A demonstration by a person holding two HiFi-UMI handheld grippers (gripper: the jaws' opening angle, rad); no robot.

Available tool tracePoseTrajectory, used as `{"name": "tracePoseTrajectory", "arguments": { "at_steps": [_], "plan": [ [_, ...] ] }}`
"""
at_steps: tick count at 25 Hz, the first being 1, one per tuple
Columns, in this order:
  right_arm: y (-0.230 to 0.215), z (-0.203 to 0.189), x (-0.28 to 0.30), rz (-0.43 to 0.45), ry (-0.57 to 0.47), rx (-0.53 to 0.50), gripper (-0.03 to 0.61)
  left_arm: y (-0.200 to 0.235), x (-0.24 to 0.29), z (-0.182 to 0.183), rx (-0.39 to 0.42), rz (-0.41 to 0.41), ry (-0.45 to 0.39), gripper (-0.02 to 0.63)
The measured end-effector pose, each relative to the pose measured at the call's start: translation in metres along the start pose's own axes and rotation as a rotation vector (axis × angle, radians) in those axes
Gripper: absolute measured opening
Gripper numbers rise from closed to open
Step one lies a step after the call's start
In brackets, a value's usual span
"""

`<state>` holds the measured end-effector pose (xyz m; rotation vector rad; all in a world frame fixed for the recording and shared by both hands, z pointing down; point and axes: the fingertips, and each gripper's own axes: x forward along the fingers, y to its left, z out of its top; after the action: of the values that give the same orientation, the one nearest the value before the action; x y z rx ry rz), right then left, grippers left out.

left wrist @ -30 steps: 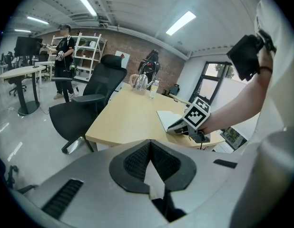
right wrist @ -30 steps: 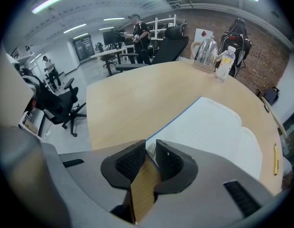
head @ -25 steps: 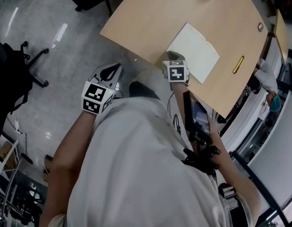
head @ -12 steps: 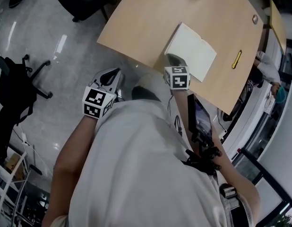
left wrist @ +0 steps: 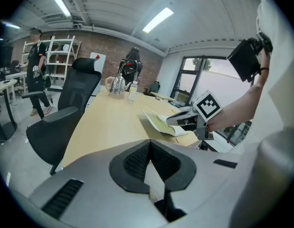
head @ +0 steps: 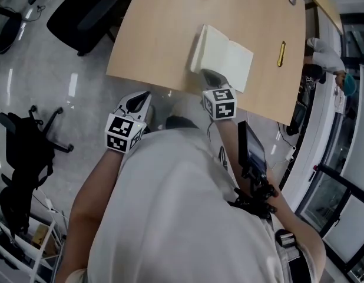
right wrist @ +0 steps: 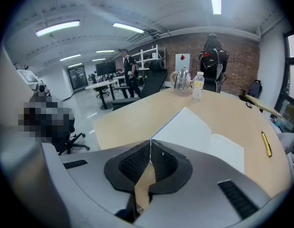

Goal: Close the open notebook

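Note:
The open notebook (head: 226,56) lies with white blank pages on the tan table (head: 158,34); its left half looks tilted up a little. My right gripper (head: 212,75) is shut, with its tips at the notebook's near edge by the spine. In the right gripper view the shut tips (right wrist: 150,142) point at the notebook (right wrist: 199,133). My left gripper (head: 140,98) is shut and empty, off the table over the floor. The left gripper view shows its closed tips (left wrist: 149,142), the notebook (left wrist: 160,122) and the right gripper (left wrist: 180,118) on it.
A yellow pen (head: 281,53) lies right of the notebook. A kettle (right wrist: 182,82) and a water bottle (right wrist: 198,86) stand at the table's far end. A black office chair (head: 88,10) stands left of the table, another chair (head: 23,152) on the floor.
My right gripper has moved forward onto the notebook's near edge. The notebook's left half now looks raised. The left gripper has stayed beside the table.

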<state>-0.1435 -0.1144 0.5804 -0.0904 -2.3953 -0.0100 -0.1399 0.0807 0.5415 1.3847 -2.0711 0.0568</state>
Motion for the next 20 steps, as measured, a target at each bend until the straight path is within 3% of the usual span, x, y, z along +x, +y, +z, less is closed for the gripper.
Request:
{"name": "tracePoseTrajectory", "arguments": {
  "at_steps": [20],
  "plan": [
    [-0.032, 0.009, -0.044, -0.134, -0.102, 0.056, 0.020, -0.026, 0.042, 0.041, 0.141, -0.166, 0.021, 0.003]
  ]
}}
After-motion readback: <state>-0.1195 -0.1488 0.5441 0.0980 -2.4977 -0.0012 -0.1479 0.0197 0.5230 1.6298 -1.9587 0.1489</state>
